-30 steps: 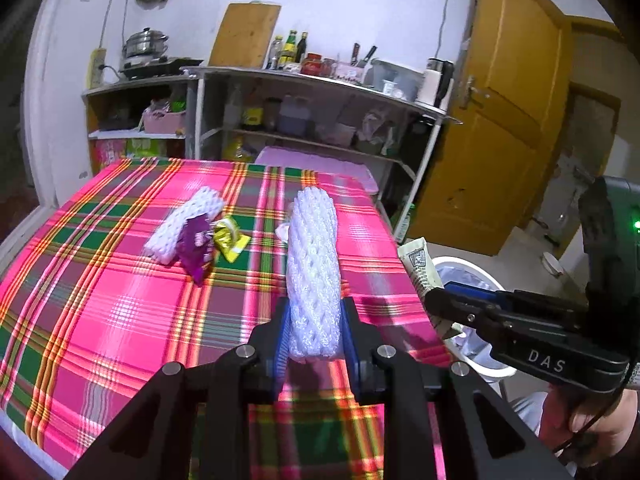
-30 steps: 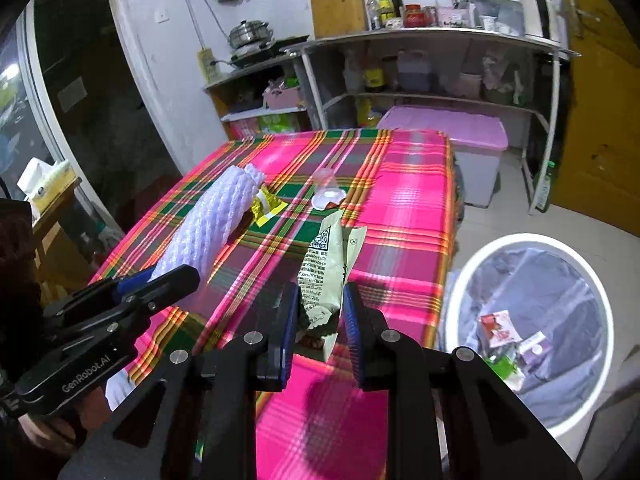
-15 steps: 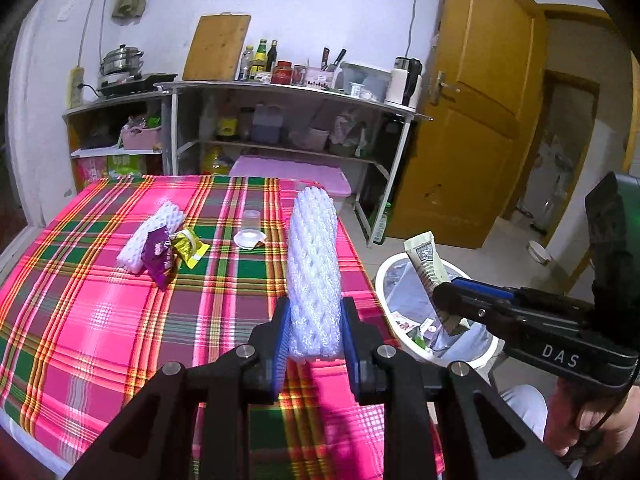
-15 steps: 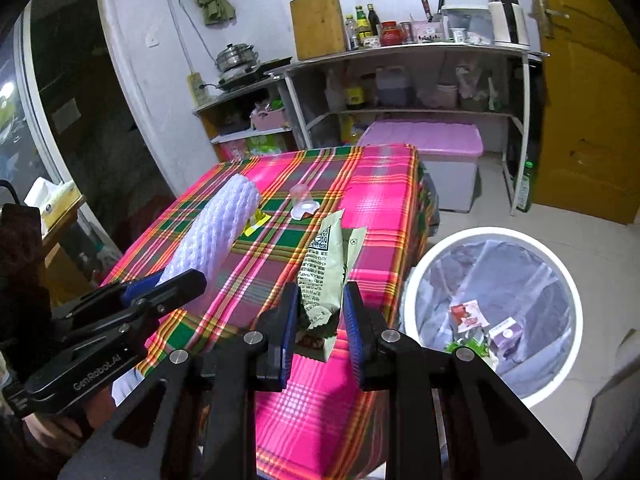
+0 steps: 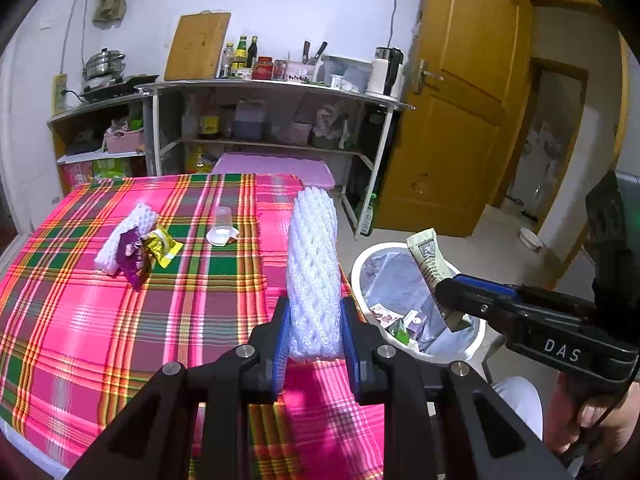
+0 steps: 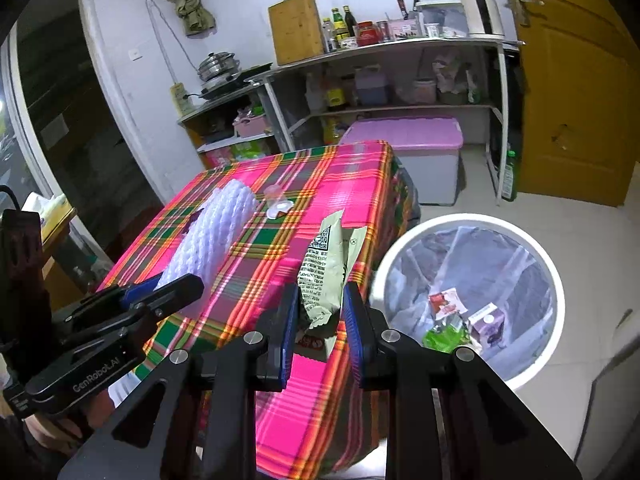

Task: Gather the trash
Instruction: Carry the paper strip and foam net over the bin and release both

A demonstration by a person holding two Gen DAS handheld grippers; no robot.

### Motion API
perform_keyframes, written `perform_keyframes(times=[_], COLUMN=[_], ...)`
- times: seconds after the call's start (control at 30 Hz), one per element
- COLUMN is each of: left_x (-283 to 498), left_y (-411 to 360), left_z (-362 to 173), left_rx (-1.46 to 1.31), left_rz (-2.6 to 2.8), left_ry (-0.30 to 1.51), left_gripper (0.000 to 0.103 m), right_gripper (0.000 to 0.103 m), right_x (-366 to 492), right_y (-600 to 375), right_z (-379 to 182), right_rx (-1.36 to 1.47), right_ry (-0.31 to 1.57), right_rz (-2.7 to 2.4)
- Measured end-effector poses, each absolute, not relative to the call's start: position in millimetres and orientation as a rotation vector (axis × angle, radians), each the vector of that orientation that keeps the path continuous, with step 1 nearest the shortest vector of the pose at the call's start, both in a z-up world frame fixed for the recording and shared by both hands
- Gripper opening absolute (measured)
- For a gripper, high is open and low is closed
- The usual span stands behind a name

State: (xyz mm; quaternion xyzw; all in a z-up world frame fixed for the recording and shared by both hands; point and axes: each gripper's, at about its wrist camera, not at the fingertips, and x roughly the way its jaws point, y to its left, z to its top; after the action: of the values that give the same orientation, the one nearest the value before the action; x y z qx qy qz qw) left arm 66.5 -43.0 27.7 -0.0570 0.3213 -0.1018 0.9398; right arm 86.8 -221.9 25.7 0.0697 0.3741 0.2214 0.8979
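Since both grippers swung away from the middle of the table (image 5: 80, 320) over the last second, the white bin (image 6: 472, 222) has slid way further into view, so I'd say the dump is close. It sits on the floor just off the table's corner, already holding some wrappers. In the left wrist view the right gripper (image 5: 448, 300) now hangs over the bin's rim, jaws clamped on the green snack packet (image 6: 324, 272), which sticks up past the tips. The left gripper (image 5: 314, 332) is further back, above the table edge, pinching the long white foam net sleeve (image 5: 312, 272) that points straight ahead. Smaller stuff left on the cloth: another foam net (image 5: 124, 236) touching purple (image 5: 132, 258) and yellow wrappers (image 5: 162, 244), plus a clear little cup (image 5: 222, 226) near them.
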Motion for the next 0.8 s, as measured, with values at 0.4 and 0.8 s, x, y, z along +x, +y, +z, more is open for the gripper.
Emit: perform_keyframes(times=[0.4, 0.8], left_x=[89, 121], left_y=[-76, -113], left_z=[11, -13], left_rx=[-0.074, -0.039], left_rz=[-0.264, -0.333], left_ry=[0.715, 0.793], left_gripper=[0.024, 0.024], right_gripper=[0.024, 0.024], right_x=[98, 113], right_y=[-261, -297], right_z=[4, -23], right_rx=[0.206, 0.257], right_ry=[0.817, 0.873], right_rz=[0.394, 0.319])
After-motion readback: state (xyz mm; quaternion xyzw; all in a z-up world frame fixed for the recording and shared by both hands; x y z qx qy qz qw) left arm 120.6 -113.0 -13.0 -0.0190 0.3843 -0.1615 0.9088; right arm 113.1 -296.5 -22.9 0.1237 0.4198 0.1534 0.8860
